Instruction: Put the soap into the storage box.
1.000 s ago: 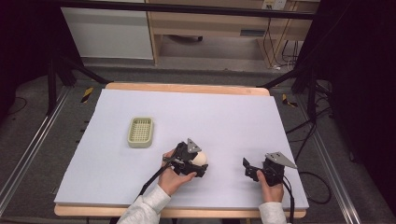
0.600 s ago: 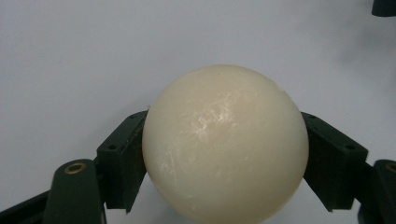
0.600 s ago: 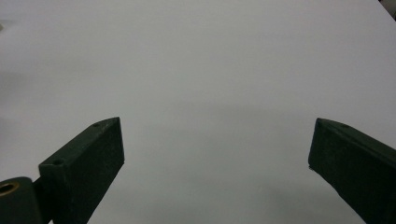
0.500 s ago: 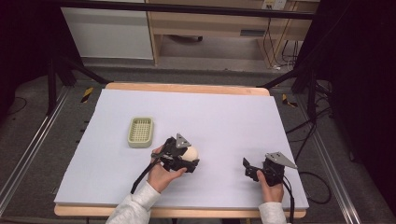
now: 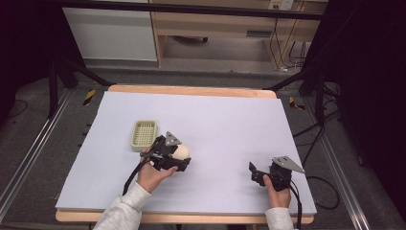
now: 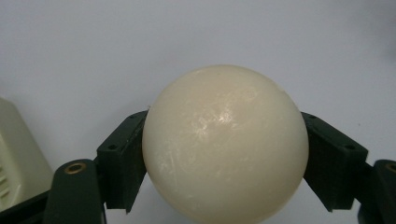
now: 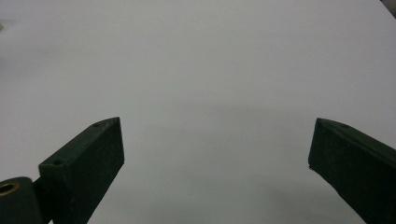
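Cream ball (image 6: 225, 144) clamped in left gripper (image 5: 178, 157) above white table (image 5: 230, 120).

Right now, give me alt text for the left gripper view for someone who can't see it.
A cream ball is clamped between the left gripper's two black jaws, over the pale table surface. The corner of a pale slotted basket shows at the left edge.

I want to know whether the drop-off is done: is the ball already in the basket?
No, the cream ball is clamped between the left gripper jaws, beside the basket.
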The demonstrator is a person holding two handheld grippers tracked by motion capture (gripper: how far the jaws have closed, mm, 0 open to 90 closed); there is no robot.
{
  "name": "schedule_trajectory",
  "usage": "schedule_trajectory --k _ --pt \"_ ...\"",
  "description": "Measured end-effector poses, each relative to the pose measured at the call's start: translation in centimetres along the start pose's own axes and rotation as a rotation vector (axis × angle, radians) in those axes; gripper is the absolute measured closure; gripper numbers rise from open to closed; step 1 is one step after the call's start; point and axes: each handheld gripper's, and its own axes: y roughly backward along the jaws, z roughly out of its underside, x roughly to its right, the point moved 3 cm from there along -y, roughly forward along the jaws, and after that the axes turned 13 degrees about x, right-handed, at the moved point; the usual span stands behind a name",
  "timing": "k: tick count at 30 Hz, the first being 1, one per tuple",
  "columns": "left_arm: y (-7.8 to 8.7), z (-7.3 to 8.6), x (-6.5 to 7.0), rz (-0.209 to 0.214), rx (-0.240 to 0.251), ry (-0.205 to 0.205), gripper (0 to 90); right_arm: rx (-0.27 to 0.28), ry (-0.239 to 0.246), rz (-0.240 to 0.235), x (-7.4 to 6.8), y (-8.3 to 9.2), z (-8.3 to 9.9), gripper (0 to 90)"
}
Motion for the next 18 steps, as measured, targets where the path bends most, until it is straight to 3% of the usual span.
schedule_trajectory --k 11,18 --pt "1.9 0.6 -3.4 -0.054 0.026 0.047 23.9 -0.003 -0.001 0.001 0.0 0.0 0.0 4.0" --pt "2.7 0.6 -4.7 -0.075 0.038 0.06 23.9 -0.003 -0.001 0.005 0.0 0.0 0.0 3.9"
